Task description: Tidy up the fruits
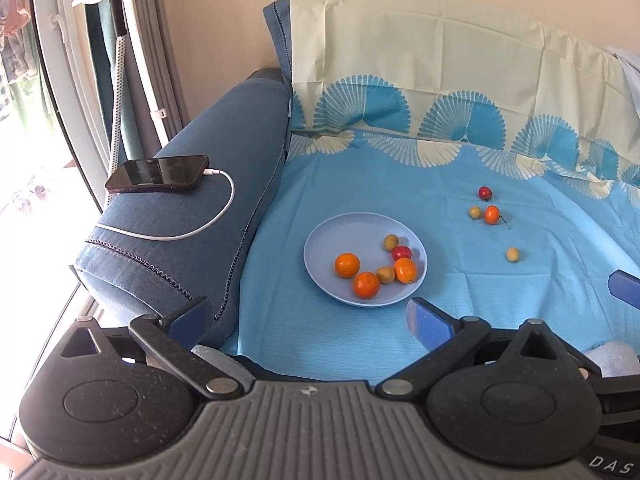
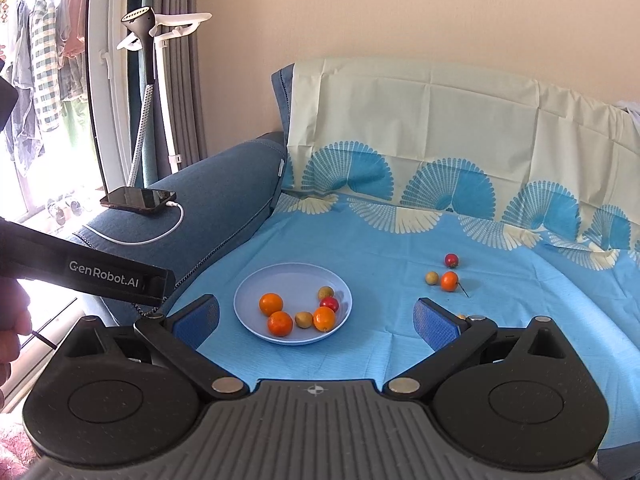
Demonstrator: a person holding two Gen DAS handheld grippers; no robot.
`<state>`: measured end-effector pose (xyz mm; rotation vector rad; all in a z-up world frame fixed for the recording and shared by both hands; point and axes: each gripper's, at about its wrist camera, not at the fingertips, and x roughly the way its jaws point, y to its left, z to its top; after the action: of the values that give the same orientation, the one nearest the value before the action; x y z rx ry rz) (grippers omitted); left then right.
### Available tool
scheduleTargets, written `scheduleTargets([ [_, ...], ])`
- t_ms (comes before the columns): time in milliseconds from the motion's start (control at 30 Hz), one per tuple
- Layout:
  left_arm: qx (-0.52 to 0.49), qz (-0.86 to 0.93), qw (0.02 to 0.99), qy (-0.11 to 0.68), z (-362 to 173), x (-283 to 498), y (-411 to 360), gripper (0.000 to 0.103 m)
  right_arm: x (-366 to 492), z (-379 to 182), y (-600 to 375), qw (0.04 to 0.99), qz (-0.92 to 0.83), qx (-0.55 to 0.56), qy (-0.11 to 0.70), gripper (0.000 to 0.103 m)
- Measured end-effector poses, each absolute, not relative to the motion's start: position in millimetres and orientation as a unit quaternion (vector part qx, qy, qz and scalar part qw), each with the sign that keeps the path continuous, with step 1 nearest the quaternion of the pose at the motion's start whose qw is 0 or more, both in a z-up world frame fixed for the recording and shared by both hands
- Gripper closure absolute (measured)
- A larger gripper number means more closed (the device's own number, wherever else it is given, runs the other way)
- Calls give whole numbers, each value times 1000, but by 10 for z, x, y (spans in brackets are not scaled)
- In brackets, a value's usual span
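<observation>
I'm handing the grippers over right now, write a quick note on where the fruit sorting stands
Left gripper: open, empty, short of the plate.
Right gripper: open, empty, also facing the plate.
Light blue plate on the blue sheet already holds six fruits: three oranges, two yellowish ones, one red.
Left on the sheet, right of the plate: red fruit, small orange, yellowish fruit beside it, another yellowish fruit nearer.
Phone charging on the sofa arm, not part of the job.

Each gripper is matte black with two round speckled housings, silver pivot pins, a ribbed grey centre plate and blue textured pads (image 2: pixel 198 320) on its fingers. The left gripper (image 1: pixel 310 320) carries white letters "DAS" at its lower right corner. Its black body reads "GenRobot.AI" in the right wrist view, beside a hand (image 2: pixel 12 332).
</observation>
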<state>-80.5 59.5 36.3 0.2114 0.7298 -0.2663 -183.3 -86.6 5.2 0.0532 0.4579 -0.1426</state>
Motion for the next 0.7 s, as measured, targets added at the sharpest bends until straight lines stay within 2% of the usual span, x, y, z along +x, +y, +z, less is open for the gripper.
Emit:
scheduleTargets([
  [700, 105, -129, 916, 365, 299, -752, 578, 0, -1790, 24, -871, 968, -72, 29, 237, 1],
])
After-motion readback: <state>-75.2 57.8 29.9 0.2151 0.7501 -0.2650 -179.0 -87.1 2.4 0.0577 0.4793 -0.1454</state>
